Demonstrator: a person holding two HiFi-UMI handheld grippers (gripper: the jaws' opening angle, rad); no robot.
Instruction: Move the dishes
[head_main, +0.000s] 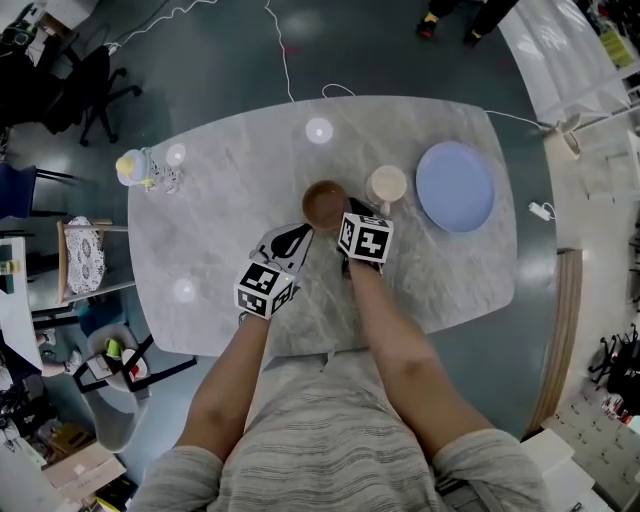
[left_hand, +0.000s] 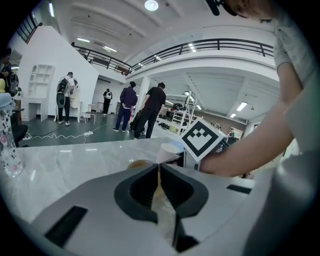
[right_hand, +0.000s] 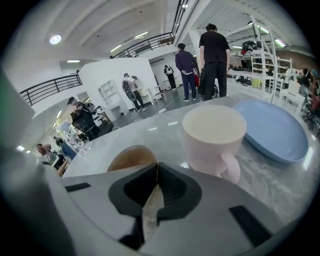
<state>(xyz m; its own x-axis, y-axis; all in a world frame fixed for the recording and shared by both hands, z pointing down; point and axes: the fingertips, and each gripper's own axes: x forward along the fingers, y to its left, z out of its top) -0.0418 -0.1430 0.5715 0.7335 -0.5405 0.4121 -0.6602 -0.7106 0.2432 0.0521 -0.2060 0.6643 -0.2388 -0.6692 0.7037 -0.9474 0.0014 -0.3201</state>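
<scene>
Pale grey marble table, rounded corners, dark hall floor around. Round brown bowl mid-table. Cream ceramic mug just right of bowl. Flat round blue plate further right, near mug. Left gripper: jaws pressed together, nothing between, tips near bowl. Right gripper: jaws also together, empty, just beside bowl and mug. Clear patterned bottle near table's left edge.

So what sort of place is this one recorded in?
Probably a big open workspace or showroom hall, not a home: a railed mezzanine overhead, people standing about, and cables trailing past the table.
</scene>
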